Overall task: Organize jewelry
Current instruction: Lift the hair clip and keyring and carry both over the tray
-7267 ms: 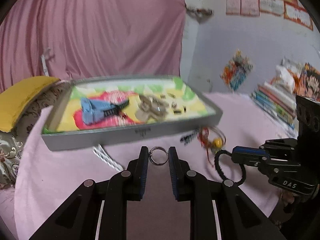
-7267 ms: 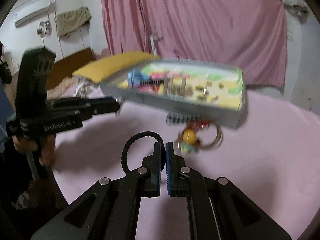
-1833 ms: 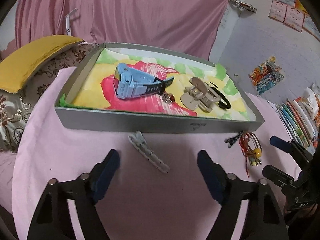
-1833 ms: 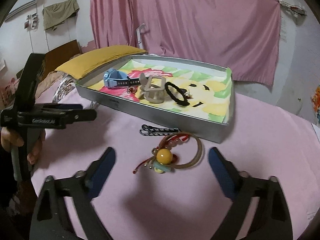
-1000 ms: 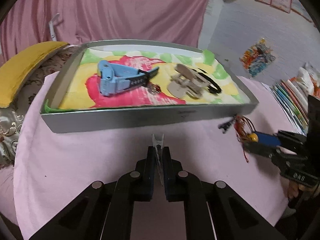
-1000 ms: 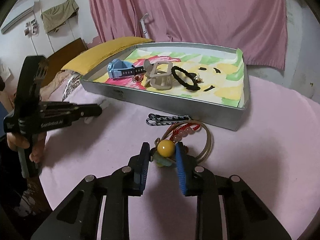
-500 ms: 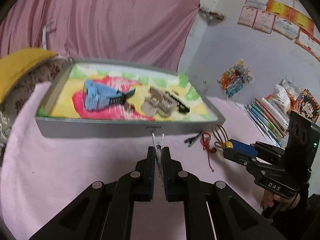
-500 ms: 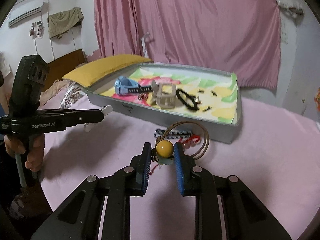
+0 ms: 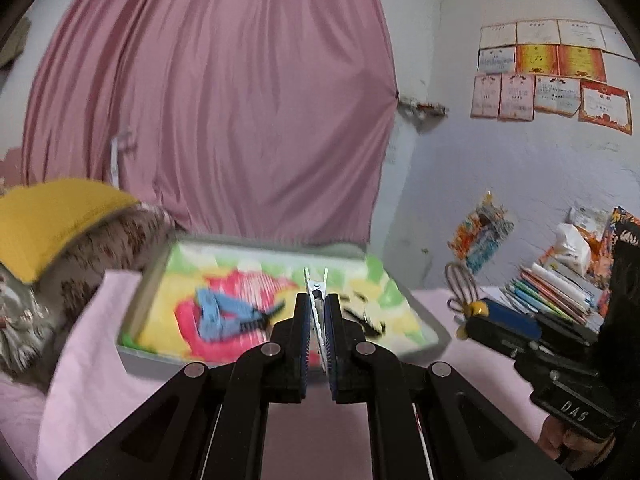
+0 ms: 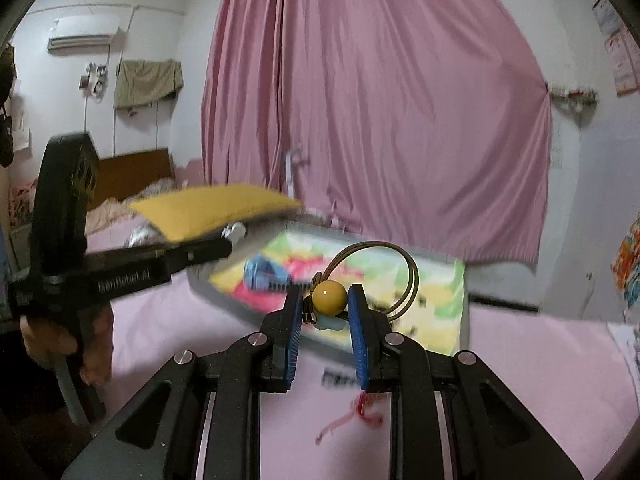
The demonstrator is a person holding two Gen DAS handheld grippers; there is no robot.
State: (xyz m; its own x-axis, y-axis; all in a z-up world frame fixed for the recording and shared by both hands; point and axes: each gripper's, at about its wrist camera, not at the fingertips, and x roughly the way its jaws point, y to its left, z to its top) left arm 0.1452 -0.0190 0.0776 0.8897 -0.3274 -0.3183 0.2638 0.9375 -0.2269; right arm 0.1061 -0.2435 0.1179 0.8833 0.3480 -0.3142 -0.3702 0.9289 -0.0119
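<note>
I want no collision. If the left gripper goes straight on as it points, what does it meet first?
Probably the grey tray with the colourful lining: its inside lies directly beyond the silver hair clip held in the left gripper. Depth is unclear.

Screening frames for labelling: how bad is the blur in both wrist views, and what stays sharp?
Left wrist view: the tray and blue watch are motion-smeared; the left gripper and its hair clip stay crisp. Right wrist view: the tray and yellow cushion are streaked; the right gripper and yellow bead stay sharp. Both views have fisheye bending and dark corners.
</note>
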